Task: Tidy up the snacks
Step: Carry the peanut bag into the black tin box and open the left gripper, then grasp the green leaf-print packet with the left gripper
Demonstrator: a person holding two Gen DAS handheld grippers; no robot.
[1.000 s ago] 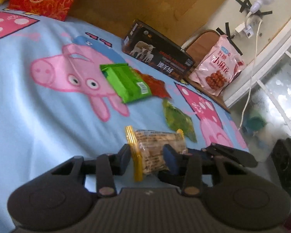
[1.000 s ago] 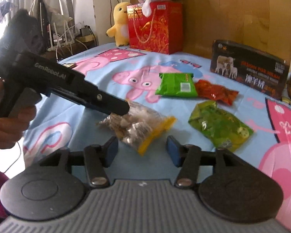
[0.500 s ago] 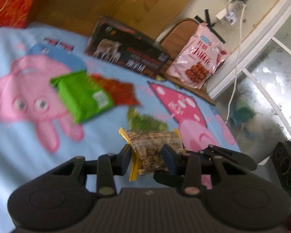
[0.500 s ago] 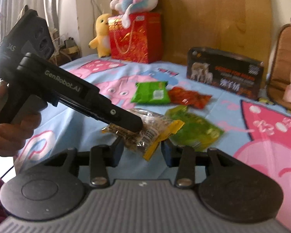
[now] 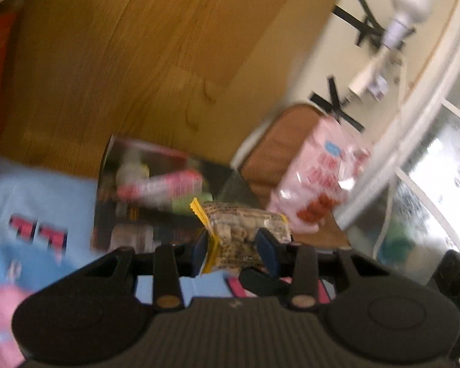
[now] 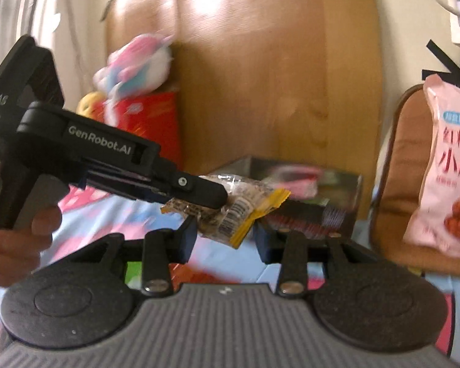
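My left gripper point(image 5: 235, 249) closed on the clear snack bag point(image 5: 245, 233), lifted before the open dark box point(image 6: 306, 190), my right gripper point(image 6: 225, 236) half open and just closing, the bag's yellow end between its fingers, untouched

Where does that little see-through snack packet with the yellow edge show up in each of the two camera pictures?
Left wrist view: the snack packet sits low in the middle, clamped between the left claw fingers.
Right wrist view: the packet is just below the middle, gripped by the left claw reaching in from the left, above the right claw.
Shared landmark: the pink snack bag on the brown chair, at the right in both.
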